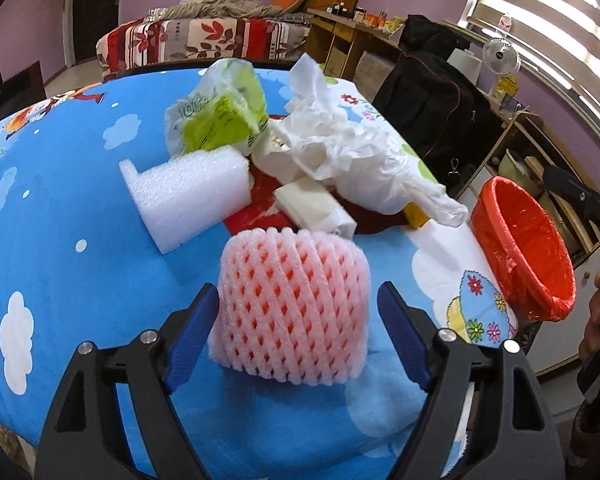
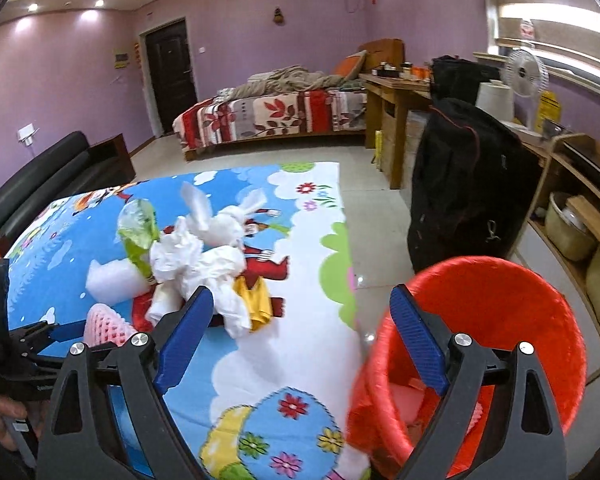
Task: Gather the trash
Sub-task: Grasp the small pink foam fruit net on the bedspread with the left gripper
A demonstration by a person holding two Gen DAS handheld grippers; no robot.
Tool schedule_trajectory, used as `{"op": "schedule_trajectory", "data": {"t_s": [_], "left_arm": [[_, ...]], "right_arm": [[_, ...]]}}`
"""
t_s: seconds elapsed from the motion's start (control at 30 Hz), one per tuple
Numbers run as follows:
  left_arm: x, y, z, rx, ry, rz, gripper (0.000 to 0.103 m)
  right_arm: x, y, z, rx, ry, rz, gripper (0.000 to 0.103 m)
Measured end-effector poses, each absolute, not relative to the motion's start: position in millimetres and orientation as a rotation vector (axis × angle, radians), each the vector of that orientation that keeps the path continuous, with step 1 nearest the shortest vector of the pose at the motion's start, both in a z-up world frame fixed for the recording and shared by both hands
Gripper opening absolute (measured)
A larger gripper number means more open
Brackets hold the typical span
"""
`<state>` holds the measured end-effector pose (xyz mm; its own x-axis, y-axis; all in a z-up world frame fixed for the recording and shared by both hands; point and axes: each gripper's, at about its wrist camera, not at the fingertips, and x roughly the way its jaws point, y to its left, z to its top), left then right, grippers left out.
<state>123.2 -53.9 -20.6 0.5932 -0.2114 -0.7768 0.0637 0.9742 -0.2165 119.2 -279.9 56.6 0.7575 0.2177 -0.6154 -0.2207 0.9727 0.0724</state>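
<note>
A pink foam fruit net [image 1: 296,304] lies on the blue cartoon tablecloth [image 1: 60,200], between the blue pads of my left gripper [image 1: 296,292]. The jaws stand open, with a gap showing at the right pad. Behind the net lie a white foam block [image 1: 192,196], a green-and-white plastic wrapper [image 1: 220,112], crumpled white plastic and tissue [image 1: 348,152] and a yellow scrap [image 1: 416,214]. My right gripper [image 2: 302,292] hangs open with nothing in it, over the table's right edge. It is beside the red-lined trash bin [image 2: 492,320], which has pale scraps [image 2: 404,400] inside.
The bin stands on the floor against the table's right edge. A tall black bag [image 2: 460,184] and wooden shelves [image 2: 572,208] stand behind it. A black sofa [image 2: 48,176] is on the left, a bed [image 2: 268,116] at the back.
</note>
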Motion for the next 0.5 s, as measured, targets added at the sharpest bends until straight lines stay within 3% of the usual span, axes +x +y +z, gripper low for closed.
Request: {"op": "schedule_trajectory", "data": {"t_s": [0.03, 0.17, 0.23, 0.5], "left_arm": [[124, -53, -22, -0.167, 0.931, -0.154, 0.070], [124, -51, -26, -0.154, 0.948, -0.143, 0.058], [124, -49, -24, -0.155, 0.936, -0.139, 0.046], [118, -47, -10, -0.164, 0.880, -0.128, 0.038]], "right_arm": [[120, -277, 56, -0.010, 0.669, 0.244, 0.085], [127, -261, 56, -0.030, 0.669, 0.267, 0.085], [130, -253, 53, -0.040, 0.674, 0.281, 0.085], [149, -210, 27, -0.088, 0.713, 0.350, 0.085]]}}
